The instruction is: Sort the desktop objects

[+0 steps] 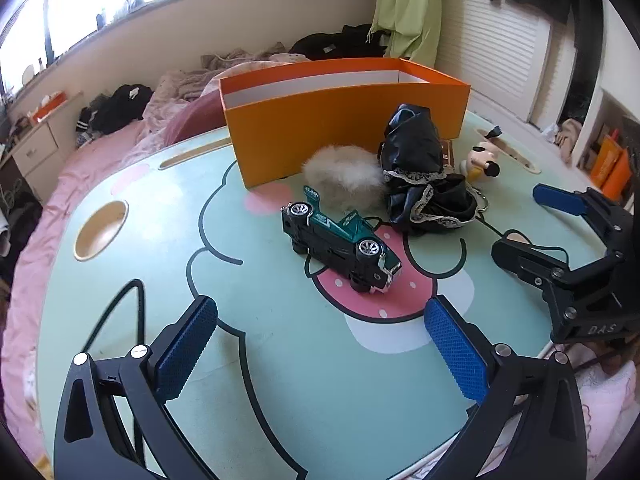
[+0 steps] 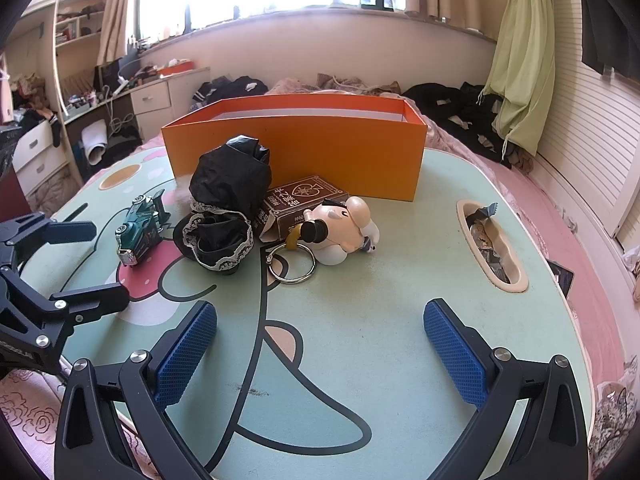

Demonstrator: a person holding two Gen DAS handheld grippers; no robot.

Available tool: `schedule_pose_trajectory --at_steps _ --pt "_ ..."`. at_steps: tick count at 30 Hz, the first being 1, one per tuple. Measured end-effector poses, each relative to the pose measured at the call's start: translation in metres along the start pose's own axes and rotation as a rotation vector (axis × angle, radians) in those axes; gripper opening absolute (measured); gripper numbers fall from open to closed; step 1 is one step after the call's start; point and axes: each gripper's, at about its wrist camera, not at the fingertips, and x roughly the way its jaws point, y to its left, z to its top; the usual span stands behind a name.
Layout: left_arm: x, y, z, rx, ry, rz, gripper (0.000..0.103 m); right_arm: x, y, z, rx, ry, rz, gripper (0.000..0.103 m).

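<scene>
Your left gripper (image 1: 320,344) gapes fully open and empty just short of the car (image 1: 340,246), your right gripper (image 2: 320,344) equally wide before the figurine (image 2: 344,230).

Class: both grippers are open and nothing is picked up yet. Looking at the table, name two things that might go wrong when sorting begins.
1. The toy car lies on its side, so the left gripper fingers may slip on it.
2. The black lace cloth, card box, figurine keychain and fluffy ball are bunched together; grabbing one may drag another.
</scene>
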Motion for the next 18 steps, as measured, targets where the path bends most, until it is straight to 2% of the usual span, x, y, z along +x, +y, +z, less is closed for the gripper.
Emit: schedule_pose_trajectory --at_steps 2,4,13,14,16,18 --pt "0.006 0.005 0.003 -0.061 0.048 -0.037 0.103 0.000 0.000 0.000 0.000 0.000 0.000 0.103" --pt "0.009 0.007 0.006 -0.077 0.037 -0.015 0.103 0.001 0.000 0.000 -0.001 0.000 -0.001 0.103" --pt "0.009 0.005 0.005 -0.083 0.019 -0.013 0.103 -0.001 0.000 0.003 -0.003 0.014 0.002 0.102" --pt "0.008 0.006 0.006 -0.084 0.019 -0.015 0.103 -0.002 -0.001 0.006 -0.001 0.016 0.017 0.099" --pt "0.007 0.007 0.005 -0.085 0.017 -0.015 0.103 -0.013 -0.004 0.024 0.018 -0.007 0.089 0.087" --pt "0.008 0.007 0.005 -0.084 0.018 -0.013 0.103 -0.029 -0.008 0.057 0.054 -0.067 0.176 0.085"
